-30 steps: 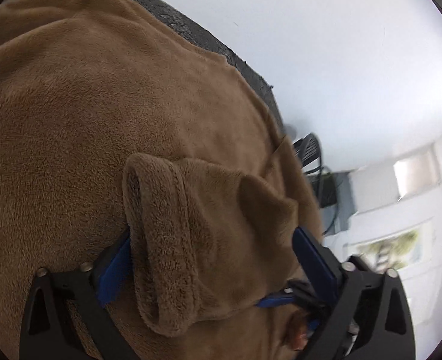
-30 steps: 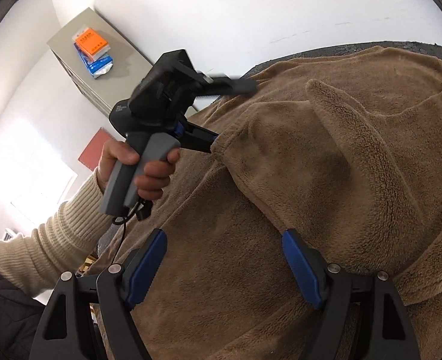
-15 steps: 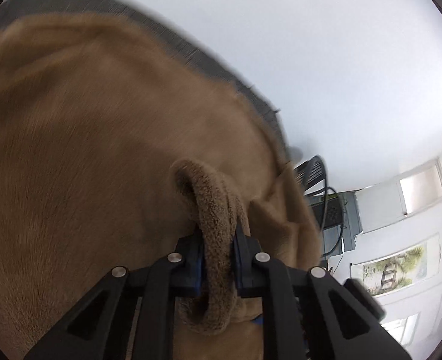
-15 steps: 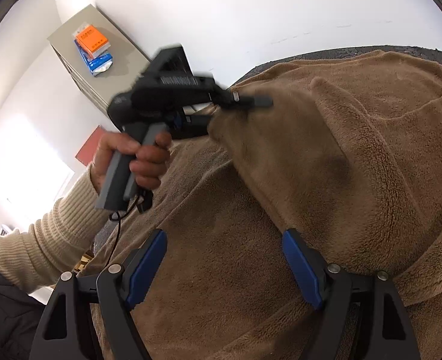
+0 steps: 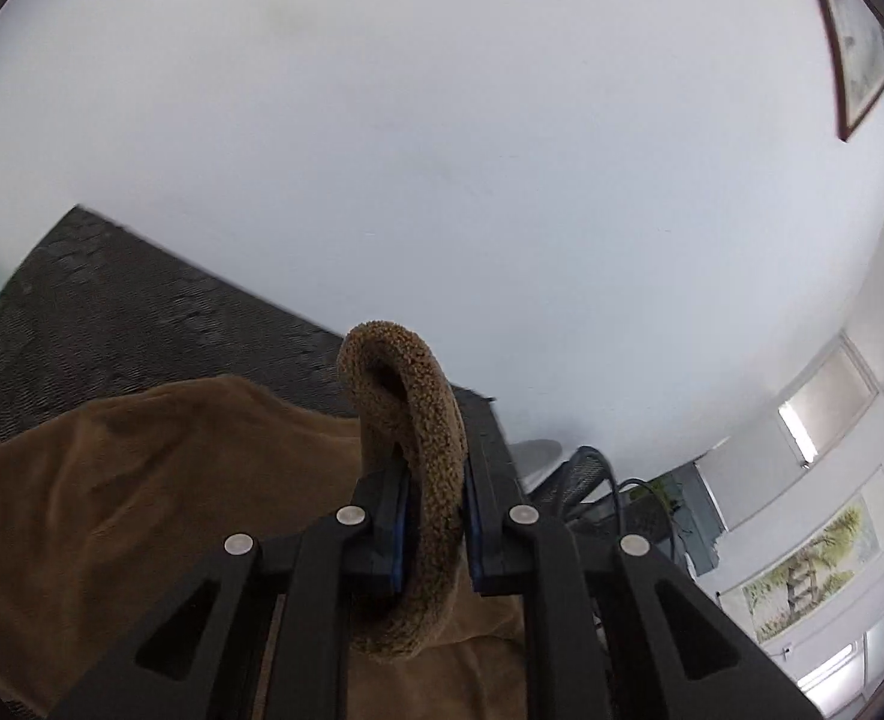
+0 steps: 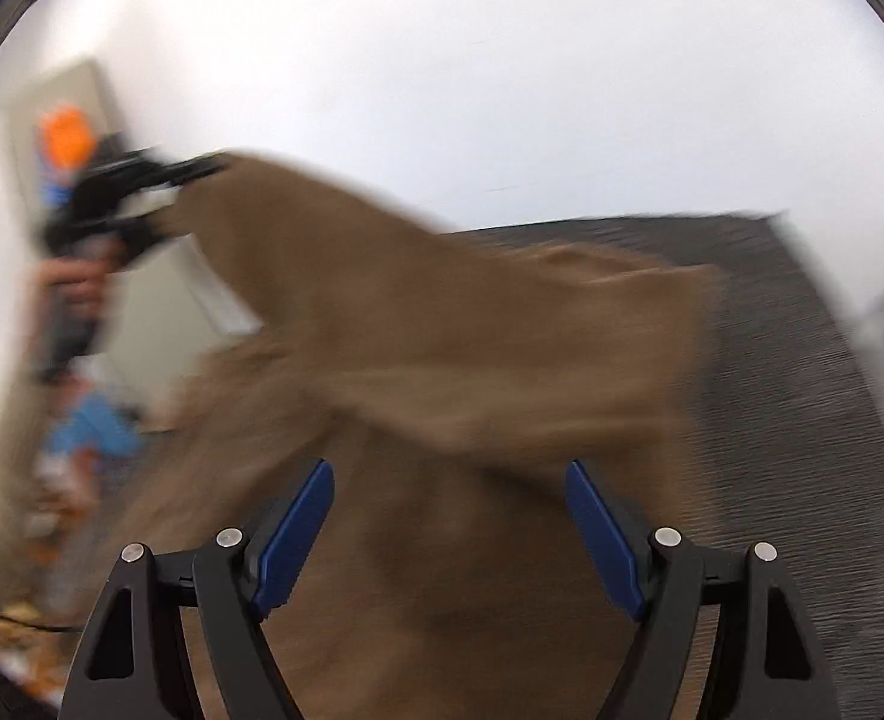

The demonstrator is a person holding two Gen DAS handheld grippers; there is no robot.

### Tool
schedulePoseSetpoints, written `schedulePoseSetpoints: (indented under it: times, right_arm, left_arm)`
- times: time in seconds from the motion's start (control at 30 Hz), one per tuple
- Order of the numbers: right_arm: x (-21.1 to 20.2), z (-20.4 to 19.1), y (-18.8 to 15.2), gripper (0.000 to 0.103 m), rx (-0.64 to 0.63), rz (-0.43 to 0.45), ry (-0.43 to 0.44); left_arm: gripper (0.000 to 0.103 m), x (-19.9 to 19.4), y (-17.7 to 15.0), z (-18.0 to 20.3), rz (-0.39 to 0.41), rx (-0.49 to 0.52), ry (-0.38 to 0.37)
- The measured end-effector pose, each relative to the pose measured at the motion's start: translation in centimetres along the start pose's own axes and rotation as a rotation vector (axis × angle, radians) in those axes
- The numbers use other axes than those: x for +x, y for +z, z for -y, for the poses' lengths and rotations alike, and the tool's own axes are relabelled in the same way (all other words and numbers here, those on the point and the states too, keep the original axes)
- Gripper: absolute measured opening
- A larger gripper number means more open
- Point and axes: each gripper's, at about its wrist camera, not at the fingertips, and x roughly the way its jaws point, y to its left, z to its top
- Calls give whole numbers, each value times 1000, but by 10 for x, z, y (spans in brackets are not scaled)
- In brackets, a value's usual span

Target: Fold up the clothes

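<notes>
The left gripper (image 5: 433, 531) pinches a rolled cuff (image 5: 409, 420) of a brown fleece garment (image 6: 442, 330), lifting it off the dark mat (image 6: 802, 360). Ahead of the right gripper (image 6: 448, 534), jaws spread and empty, the garment hangs unfolded; folding seems barely begun.

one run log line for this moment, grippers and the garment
left hand-held gripper: shut on brown fleece garment cuff, lifted | right hand-held gripper: open, empty | dark mat: under garment

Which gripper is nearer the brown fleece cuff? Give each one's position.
Left. The left gripper is shut on the cuff, lifted above the dark table. The right gripper hangs open over the garment's body, apart from the cuff.
</notes>
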Motion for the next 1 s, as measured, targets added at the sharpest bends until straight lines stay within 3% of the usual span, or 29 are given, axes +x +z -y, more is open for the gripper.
schedulePoseSetpoints:
  times: [0.07, 0.13, 0.3, 0.4, 0.47, 0.57, 0.67, 0.77, 1.0]
  right_arm:
    - [10, 2, 2, 81, -77, -29, -179]
    - [21, 0, 5, 81, -114, -64, -226]
    - [37, -8, 16, 81, -108, -66, -135]
    - [47, -21, 18, 81, -125, -66, -28]
    - [62, -24, 17, 81, -134, -114, 55]
    - [88, -17, 16, 81, -132, -201, 57]
    - [97, -11, 14, 81, -156, -234, 24]
    - [99, -14, 9, 81, -211, -238, -49]
    - [101, -22, 15, 82, -211, -266, -62]
  left_arm:
    - [17, 6, -8, -24, -32, -52, 36]
    - [17, 14, -19, -48, -64, -100, 74]
    - [17, 29, -39, -82, -116, -177, 144]
    - [17, 31, -48, -92, -135, -204, 159]
    - [17, 27, -49, -94, -140, -206, 183]
    - [18, 20, -48, -99, -153, -201, 251]
    - [22, 14, -48, -103, -164, -143, 378]
    - [42, 17, -51, -105, -178, -48, 520]
    - [59, 23, -59, -84, -172, 105, 629]
